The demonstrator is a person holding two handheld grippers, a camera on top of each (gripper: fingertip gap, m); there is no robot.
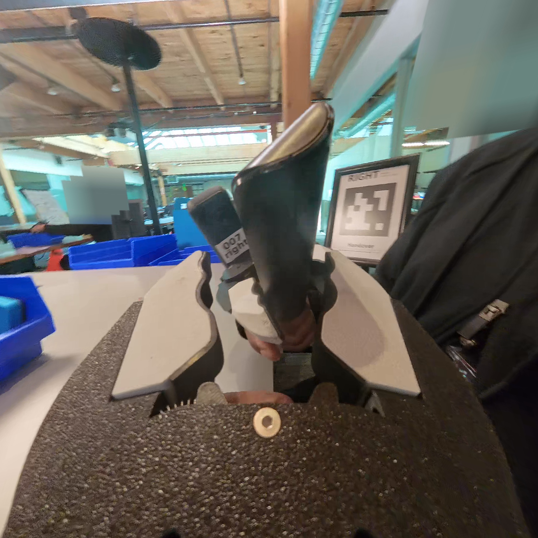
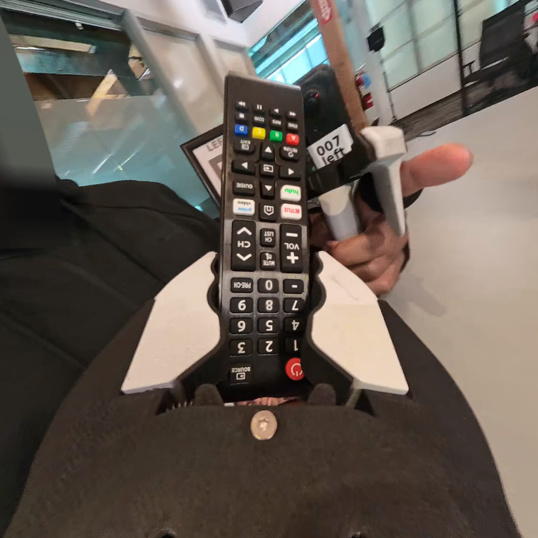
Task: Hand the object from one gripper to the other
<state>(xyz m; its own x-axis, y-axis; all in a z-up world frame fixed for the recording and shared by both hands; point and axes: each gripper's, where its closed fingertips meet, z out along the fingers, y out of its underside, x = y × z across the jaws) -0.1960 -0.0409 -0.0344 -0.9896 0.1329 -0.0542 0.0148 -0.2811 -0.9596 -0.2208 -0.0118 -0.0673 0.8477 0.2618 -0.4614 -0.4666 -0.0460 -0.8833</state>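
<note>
While the right gripper (image 2: 266, 291) is clamping the black remote control (image 2: 263, 233) between both fingers, buttons facing its camera, the remote is standing upright toward twelve o'clock. In the left wrist view the left gripper (image 1: 269, 279) is gaping wide and holding nothing; the remote's glossy back (image 1: 286, 221) is rising between its fingertips, nearer the three o'clock finger (image 1: 361, 317).

Glossy black plastic remote (image 2: 266, 233) with matt rubbery buttons; right tool (image 2: 266, 286) rough, grainy black with smooth grey fingers (image 2: 180, 320).
</note>
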